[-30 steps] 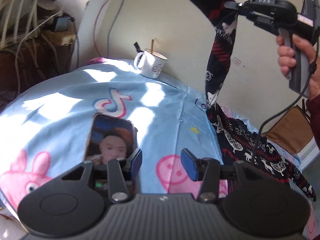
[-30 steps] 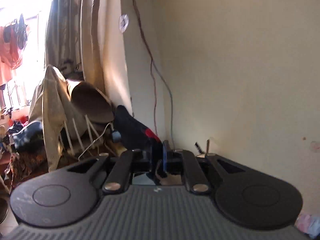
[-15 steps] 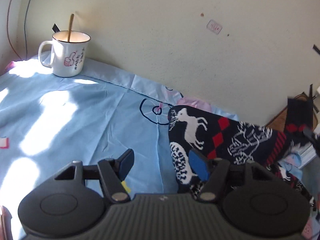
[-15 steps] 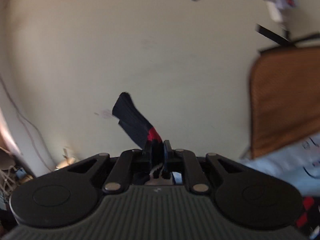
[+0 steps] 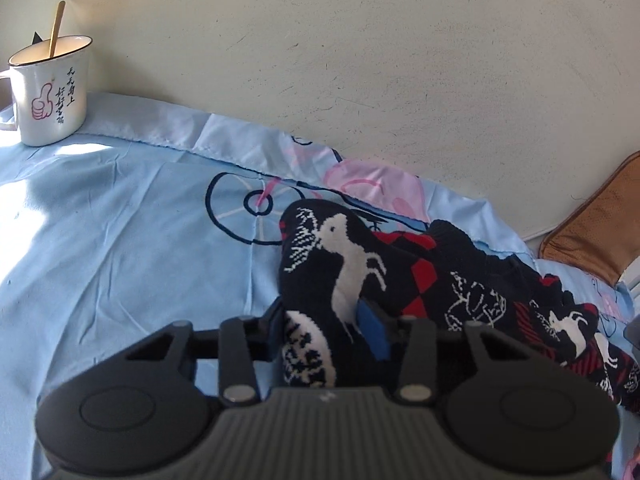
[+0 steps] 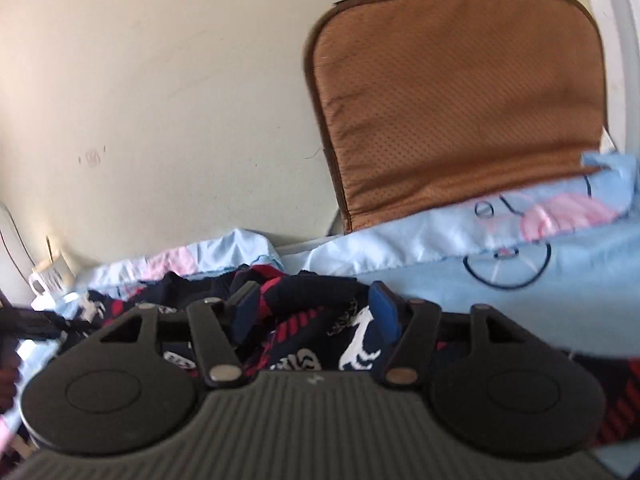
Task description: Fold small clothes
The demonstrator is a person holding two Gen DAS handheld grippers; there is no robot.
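Note:
A navy knitted garment [image 5: 344, 248] with white deer and red diamonds lies bunched on the blue bed sheet [image 5: 120, 240] near the wall. Its near end fills the gap of my left gripper [image 5: 324, 326]. The jaws are closing, and both blue pads touch the cloth. In the right wrist view the same garment [image 6: 304, 292] lies under and between the fingers of my right gripper [image 6: 314, 310]. Those jaws are opening, the pads stand well apart, and neither presses on the cloth.
A white enamel mug [image 5: 48, 92] with a stick in it stands at the sheet's far left by the wall. A brown cushion [image 6: 460, 100] leans against the wall at the right. The cream wall [image 5: 320, 60] runs close behind the garment.
The right gripper came down from high, laid the hanging garment on the bed and opened. The left gripper swung right, away from a phone, and closed around the garment's end.

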